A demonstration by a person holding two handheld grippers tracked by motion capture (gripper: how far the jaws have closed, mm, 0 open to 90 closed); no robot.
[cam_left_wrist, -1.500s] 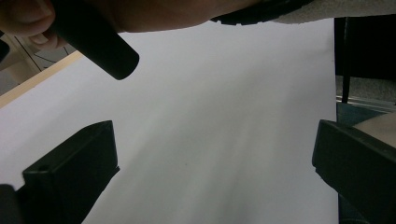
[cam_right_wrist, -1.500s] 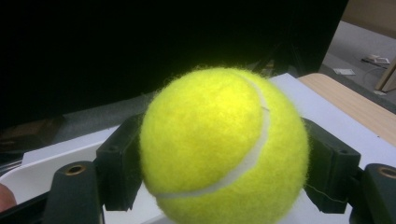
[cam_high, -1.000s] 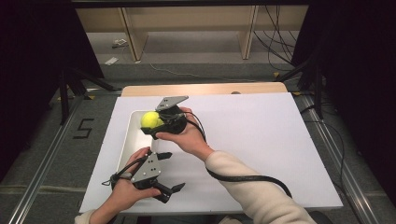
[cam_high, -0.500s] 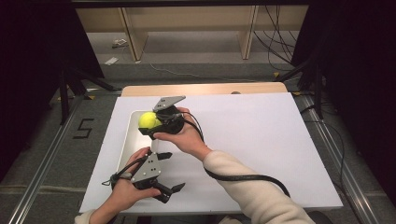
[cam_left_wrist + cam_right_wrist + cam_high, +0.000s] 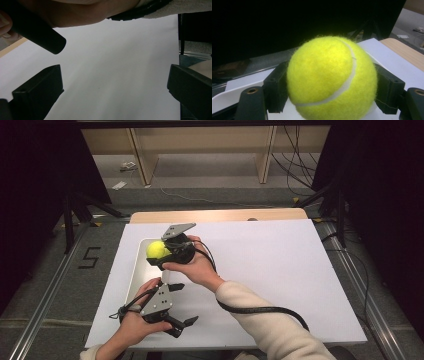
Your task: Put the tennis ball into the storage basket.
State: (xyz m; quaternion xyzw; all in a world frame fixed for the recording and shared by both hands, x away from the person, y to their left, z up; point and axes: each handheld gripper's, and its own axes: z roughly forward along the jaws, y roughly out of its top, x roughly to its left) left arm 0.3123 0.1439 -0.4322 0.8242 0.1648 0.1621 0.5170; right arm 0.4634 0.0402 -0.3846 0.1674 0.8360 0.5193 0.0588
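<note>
High view: your right gripper (image 5: 159,254) clamps the tennis ball (image 5: 156,250) over the white tray (image 5: 134,281) near the worktop's left edge; your left gripper (image 5: 180,305) gapes near the front edge.
Left gripper view: jaws wide apart.
Right gripper view: ball pinched between both pads.

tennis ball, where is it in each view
High view: ball left of centre, in the right gripper, over the white tray.
Right gripper view: ball centre, clamped between both jaws.
Left gripper view: not in it.
Shared landmark: white sheet.
</note>
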